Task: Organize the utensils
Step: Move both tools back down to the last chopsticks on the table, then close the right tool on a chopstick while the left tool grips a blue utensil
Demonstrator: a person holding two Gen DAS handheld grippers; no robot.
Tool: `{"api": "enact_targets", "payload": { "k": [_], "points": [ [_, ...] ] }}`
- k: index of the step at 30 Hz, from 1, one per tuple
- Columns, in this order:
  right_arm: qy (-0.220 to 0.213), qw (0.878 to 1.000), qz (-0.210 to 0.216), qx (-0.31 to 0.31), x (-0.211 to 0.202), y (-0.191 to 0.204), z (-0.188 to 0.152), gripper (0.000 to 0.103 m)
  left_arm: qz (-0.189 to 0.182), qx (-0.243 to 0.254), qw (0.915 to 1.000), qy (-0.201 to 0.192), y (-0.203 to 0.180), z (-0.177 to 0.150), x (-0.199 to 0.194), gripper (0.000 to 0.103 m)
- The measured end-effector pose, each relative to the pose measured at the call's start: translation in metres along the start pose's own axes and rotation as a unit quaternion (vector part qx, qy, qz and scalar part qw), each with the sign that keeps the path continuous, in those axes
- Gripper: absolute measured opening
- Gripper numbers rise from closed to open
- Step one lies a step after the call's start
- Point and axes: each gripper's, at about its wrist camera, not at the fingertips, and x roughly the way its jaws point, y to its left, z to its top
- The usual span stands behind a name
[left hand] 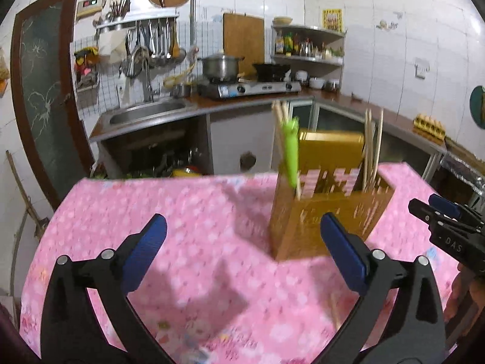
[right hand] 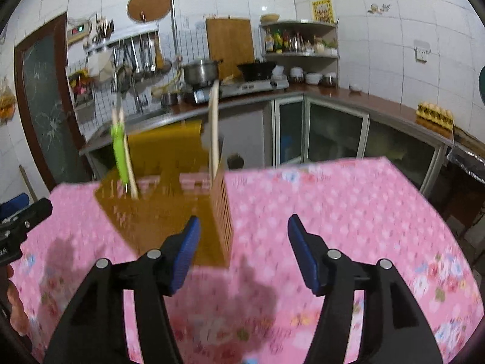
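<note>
A wooden slotted utensil holder (left hand: 327, 215) stands on the pink flowered tablecloth (left hand: 194, 212). It holds a green-handled utensil (left hand: 290, 154) and several wooden chopsticks (left hand: 372, 145). My left gripper (left hand: 242, 236) is open and empty, just before the holder. A loose chopstick (left hand: 335, 312) lies on the cloth by its right finger. In the right wrist view the holder (right hand: 169, 212) is left of centre with the green utensil (right hand: 120, 154) and a chopstick (right hand: 214, 127). My right gripper (right hand: 244, 236) is open and empty beside the holder. The right gripper also shows at the left wrist view's right edge (left hand: 448, 221).
Behind the table run a kitchen counter with a sink (left hand: 145, 113), a gas stove with a pot (left hand: 219, 66) and a wok (left hand: 271, 71). A tray of eggs (left hand: 430, 126) sits on the right counter. A yellow chair back (left hand: 330, 148) stands behind the holder.
</note>
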Motion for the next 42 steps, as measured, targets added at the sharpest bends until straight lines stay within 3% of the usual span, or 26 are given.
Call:
{"api": "enact_targets", "payload": {
  "k": [9,17,24,26,28,33,42],
  "points": [
    [0.079,0.996,0.008,-0.028,0.014,0.039,-0.069,0.059,0.014,0.001,0.9975,0.069,0.028,-0.062,0.010,0.098],
    [0.145,0.988,0.010,-0.045,0.030,0.077,-0.095,0.057,0.010,-0.023,0.9957,0.089,0.050,-0.075,0.012,0.098],
    [0.172,0.985,0.009,-0.021,0.040,0.086,-0.098,0.045,0.007,-0.028,0.9942,0.103,0.049,-0.083,0.020,0.098],
    [0.176,0.984,0.001,-0.024,0.041,0.089,-0.098,0.038,0.008,-0.029,0.9941,0.104,0.049,-0.084,0.020,0.098],
    [0.180,0.983,0.000,-0.023,0.042,0.090,-0.096,0.023,0.006,-0.031,0.9938,0.107,0.049,-0.085,0.021,0.098],
    [0.192,0.981,0.008,-0.016,0.046,0.092,-0.089,0.008,0.008,-0.029,0.9933,0.111,0.045,-0.084,0.022,0.098],
    [0.194,0.981,-0.007,0.022,0.048,0.036,-0.072,0.006,-0.005,-0.019,0.9930,0.116,0.032,-0.088,0.014,0.098]
  ]
}}
